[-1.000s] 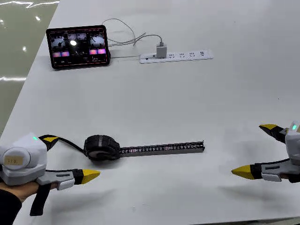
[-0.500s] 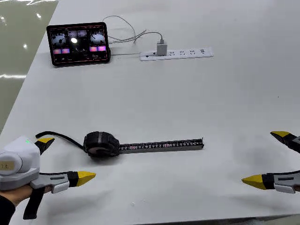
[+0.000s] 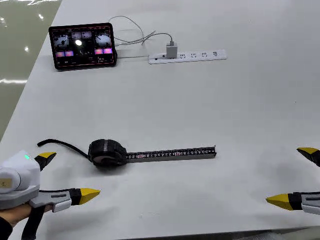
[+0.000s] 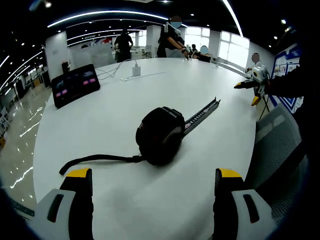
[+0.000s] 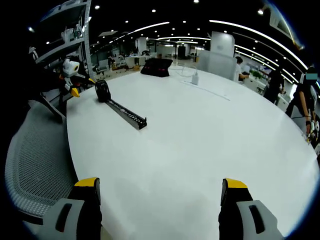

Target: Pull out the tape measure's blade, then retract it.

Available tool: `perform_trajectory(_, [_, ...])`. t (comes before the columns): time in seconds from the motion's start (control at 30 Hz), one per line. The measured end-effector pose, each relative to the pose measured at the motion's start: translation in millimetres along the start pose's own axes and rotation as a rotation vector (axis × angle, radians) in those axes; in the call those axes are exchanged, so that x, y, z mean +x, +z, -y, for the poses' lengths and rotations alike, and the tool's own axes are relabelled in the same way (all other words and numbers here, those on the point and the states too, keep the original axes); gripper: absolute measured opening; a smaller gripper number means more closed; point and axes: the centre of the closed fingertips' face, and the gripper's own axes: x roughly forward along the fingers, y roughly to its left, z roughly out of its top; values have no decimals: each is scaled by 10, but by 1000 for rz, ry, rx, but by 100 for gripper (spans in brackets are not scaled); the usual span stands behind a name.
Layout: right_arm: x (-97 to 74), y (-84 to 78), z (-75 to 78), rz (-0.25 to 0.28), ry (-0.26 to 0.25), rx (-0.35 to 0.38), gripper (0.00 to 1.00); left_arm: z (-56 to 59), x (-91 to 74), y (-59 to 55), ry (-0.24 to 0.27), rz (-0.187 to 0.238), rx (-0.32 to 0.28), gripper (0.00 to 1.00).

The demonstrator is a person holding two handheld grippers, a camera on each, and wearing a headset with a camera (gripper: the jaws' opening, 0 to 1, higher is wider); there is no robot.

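the black tape measure (image 3: pixel 107 153) lies on its side in the lower left of the head view on the white table (image 3: pixel 210 105), its blade (image 3: pixel 172 153) drawn out flat to the right toward mid-frame and its black strap (image 3: pixel 60 145) trailing off to the left. the left gripper (image 3: pixel 70 174) sits in the bottom left corner, just below and left of the case, jaws spread wide and holding nothing, while the right gripper (image 3: pixel 291 175) at the bottom right edge, well apart from the blade's tip, is likewise spread wide and empty. in the upper left a lit tablet (image 3: pixel 82 46) stands near a white power strip (image 3: pixel 195 56) with a charger (image 3: pixel 171 51) plugged in.
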Motion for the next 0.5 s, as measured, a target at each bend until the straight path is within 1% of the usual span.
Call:
perform_trajectory(0.13, [-24,8,-12,0,4,-2,99,3,-18,-12,2,1,1,99])
perform_trajectory(0.23, [-30,-19,-18,-11,8,-3,99,-12,-26,-16,11,-5,7,99])
perform_trajectory(0.5, [-39,-38,-18,-21,7,-11,99,-5,-51,-14,11,1,8,99])
